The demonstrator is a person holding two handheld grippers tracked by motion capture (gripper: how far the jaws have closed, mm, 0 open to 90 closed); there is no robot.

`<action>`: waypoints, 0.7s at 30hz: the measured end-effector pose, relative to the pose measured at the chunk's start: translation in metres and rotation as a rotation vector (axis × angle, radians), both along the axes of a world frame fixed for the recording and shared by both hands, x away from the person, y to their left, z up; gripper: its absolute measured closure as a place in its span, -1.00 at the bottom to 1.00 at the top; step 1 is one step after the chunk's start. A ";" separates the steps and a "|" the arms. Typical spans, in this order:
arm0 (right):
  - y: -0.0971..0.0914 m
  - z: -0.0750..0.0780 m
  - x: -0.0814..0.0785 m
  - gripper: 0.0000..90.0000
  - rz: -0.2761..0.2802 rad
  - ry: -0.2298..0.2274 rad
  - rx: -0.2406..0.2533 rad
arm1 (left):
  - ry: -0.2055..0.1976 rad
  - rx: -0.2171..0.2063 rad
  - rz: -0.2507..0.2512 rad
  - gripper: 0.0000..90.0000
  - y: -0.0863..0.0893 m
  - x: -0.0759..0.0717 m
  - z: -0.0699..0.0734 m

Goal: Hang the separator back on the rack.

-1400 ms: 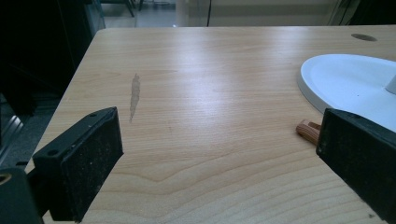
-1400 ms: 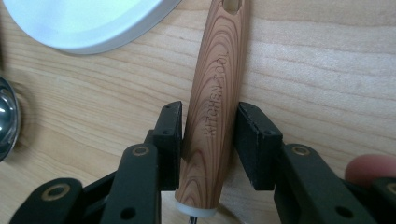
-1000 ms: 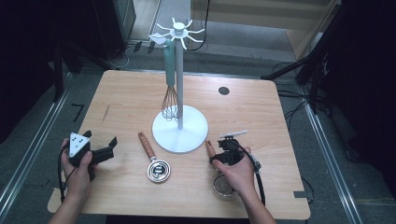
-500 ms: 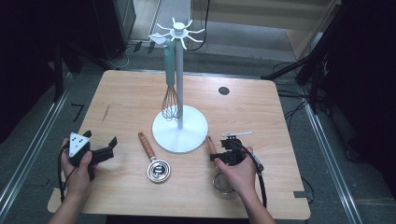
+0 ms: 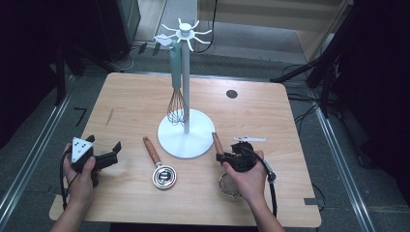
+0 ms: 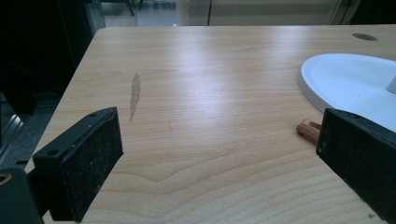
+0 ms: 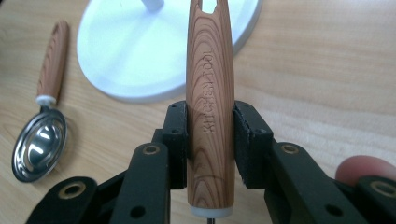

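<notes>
Your right gripper (image 7: 210,140) is clamped on a wood-grain handle (image 7: 210,93), both jaws pressing its sides, with the handle pointing toward twelve o'clock in the right gripper view. From above, your right hand (image 5: 249,179) lies palm-down at about five o'clock from the white stand (image 5: 186,140); the handle's round wire strainer head (image 5: 228,186) shows beneath your hand.

Your left gripper (image 5: 109,157) is spread wide, nothing between the jaws, low over bare table (image 6: 196,93). Your left hand (image 5: 82,171) wraps its body at roughly eight o'clock from the stand, forearm entering from the near edge.

A wood-handled metal scoop (image 5: 159,166) lies between your hands, just beside the stand's base. A teal-handled whisk (image 5: 177,92) hangs on the stand.
</notes>
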State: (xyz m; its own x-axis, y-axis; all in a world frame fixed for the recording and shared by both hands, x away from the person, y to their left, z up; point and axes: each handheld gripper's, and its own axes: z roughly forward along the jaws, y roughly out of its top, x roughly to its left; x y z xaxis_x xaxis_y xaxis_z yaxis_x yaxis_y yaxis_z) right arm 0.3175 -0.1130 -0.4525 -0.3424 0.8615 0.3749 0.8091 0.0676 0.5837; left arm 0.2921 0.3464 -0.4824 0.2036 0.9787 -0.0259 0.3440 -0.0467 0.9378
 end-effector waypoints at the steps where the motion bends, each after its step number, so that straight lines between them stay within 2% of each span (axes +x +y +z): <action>1: 0.000 0.001 -0.001 0.55 -0.001 -0.017 0.006 | -0.001 -0.001 -0.001 -0.98 0.000 0.000 0.000; 7: -0.001 0.007 -0.005 0.55 -0.011 -0.098 0.028 | 0.000 -0.001 0.000 -0.98 0.000 0.000 0.000; 11: -0.003 0.012 -0.009 0.55 -0.012 -0.179 0.048 | 0.001 -0.001 0.000 -0.98 0.000 0.000 0.000; 14: -0.003 0.016 -0.011 0.55 -0.015 -0.222 0.054 | 0.001 0.000 0.001 -0.98 0.000 0.000 0.000; 21: -0.001 0.021 -0.015 0.55 0.007 -0.279 0.079 | 0.002 0.002 0.001 -0.98 0.000 0.000 0.000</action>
State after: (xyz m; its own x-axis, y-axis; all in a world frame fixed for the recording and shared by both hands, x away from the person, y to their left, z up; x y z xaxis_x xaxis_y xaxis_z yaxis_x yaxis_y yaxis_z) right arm 0.3020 -0.1140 -0.4311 -0.4473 0.8307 0.3314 0.6164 0.0179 0.7872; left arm 0.2924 0.3463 -0.4824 0.2026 0.9790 -0.0242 0.3459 -0.0484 0.9370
